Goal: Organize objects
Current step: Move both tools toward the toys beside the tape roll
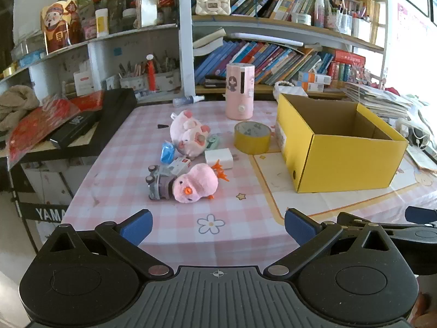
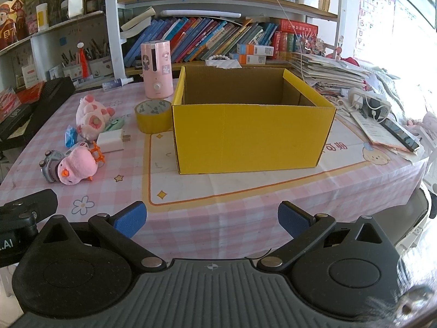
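An open yellow cardboard box (image 1: 352, 161) (image 2: 251, 134) stands on the pink checked tablecloth (image 1: 131, 191) (image 2: 218, 218), nothing visible inside. Left of it lie a pink plush duck (image 1: 195, 183) (image 2: 77, 168), a grey toy car (image 1: 157, 184) (image 2: 50, 166), a pink plush pig (image 1: 188, 134) (image 2: 90, 117), a white charger (image 1: 218, 158) (image 2: 110, 142), a blue packet (image 1: 167, 151) (image 2: 69, 135) and a yellow tape roll (image 1: 252, 138) (image 2: 153, 117). My left gripper (image 1: 218, 228) hovers open before the duck. My right gripper (image 2: 211, 218) hovers open before the box. Both hold nothing.
A pink cylindrical device (image 1: 239, 91) (image 2: 158, 68) stands behind the toys, a spray bottle (image 1: 188, 99) lies near it. Bookshelves (image 1: 273, 60) line the back. A black case with red packets (image 1: 82, 123) sits left. Papers, a phone and a power strip (image 2: 368, 104) crowd the right.
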